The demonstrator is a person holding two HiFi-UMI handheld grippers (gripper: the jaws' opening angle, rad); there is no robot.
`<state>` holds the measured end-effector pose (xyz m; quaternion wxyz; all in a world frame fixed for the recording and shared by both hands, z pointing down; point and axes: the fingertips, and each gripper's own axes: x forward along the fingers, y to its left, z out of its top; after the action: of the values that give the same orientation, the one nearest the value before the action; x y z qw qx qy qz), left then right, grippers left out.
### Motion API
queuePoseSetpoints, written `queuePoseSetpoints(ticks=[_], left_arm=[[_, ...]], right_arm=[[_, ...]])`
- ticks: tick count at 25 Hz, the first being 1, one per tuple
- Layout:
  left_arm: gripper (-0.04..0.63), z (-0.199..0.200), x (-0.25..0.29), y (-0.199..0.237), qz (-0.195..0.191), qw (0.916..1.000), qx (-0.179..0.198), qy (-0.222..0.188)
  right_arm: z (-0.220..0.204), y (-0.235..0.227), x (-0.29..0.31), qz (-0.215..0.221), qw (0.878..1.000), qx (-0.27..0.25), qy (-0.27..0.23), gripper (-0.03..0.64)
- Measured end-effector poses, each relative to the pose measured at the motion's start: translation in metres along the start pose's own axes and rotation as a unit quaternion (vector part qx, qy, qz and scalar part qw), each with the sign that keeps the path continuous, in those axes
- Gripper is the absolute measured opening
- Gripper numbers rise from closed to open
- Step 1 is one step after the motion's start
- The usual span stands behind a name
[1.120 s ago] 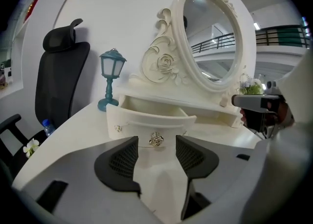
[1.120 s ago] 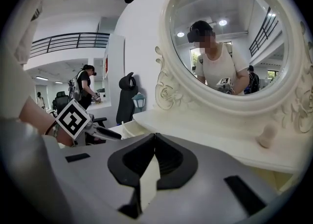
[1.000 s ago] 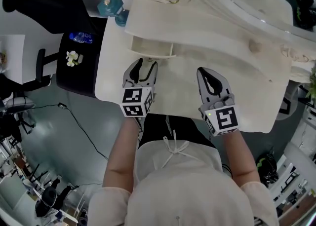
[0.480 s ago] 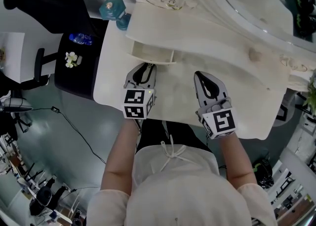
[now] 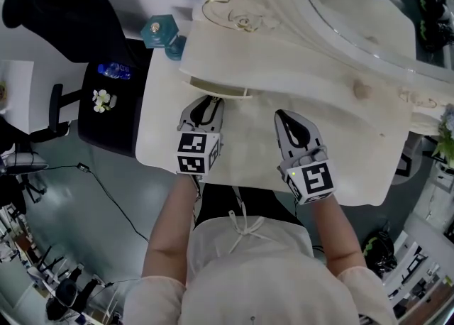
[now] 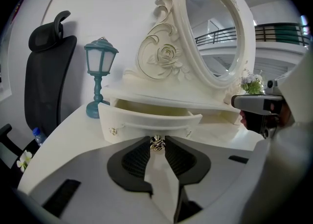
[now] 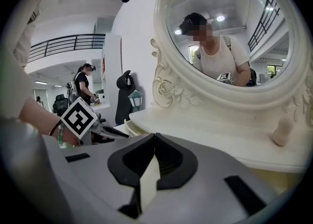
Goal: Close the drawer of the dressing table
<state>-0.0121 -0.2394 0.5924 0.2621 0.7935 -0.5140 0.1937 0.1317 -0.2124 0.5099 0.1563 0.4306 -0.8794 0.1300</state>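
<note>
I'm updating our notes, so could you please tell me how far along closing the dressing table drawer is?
Done: the left gripper is clamped on the metal knob of the drawer. In hand: the drawer stands partly out of the dressing table, its inside showing. Left: push it flush and release. The right gripper is shut and empty.

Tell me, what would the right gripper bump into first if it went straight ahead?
Probably the front edge of the dressing table's raised shelf, below the mirror. The right gripper, fingers together and empty, aims at it. It tilts downward, so it could touch the tabletop first; depth is unclear.
</note>
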Motion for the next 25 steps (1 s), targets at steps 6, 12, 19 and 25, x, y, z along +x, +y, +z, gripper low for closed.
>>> queuePoseSetpoints(ticks=[6, 12, 19, 25], left_arm=[[0.107, 0.007, 0.009, 0.004, -0.007, 0.9999, 0.010, 0.005], [0.109, 0.011, 0.014, 0.004, -0.009, 0.9999, 0.009, 0.008], [0.109, 0.020, 0.022, 0.005, -0.014, 0.9999, 0.004, 0.002], [0.109, 0.026, 0.032, 0.006, -0.007, 0.9999, 0.008, 0.001]], right_arm=[[0.003, -0.002, 0.008, -0.009, 1.000, 0.005, -0.002, 0.005], [0.004, -0.004, 0.009, -0.016, 1.000, 0.008, -0.004, 0.005], [-0.001, -0.017, 0.003, -0.032, 0.999, 0.011, 0.006, 0.005], [0.005, -0.027, 0.000, -0.048, 0.999, 0.014, -0.003, 0.005]])
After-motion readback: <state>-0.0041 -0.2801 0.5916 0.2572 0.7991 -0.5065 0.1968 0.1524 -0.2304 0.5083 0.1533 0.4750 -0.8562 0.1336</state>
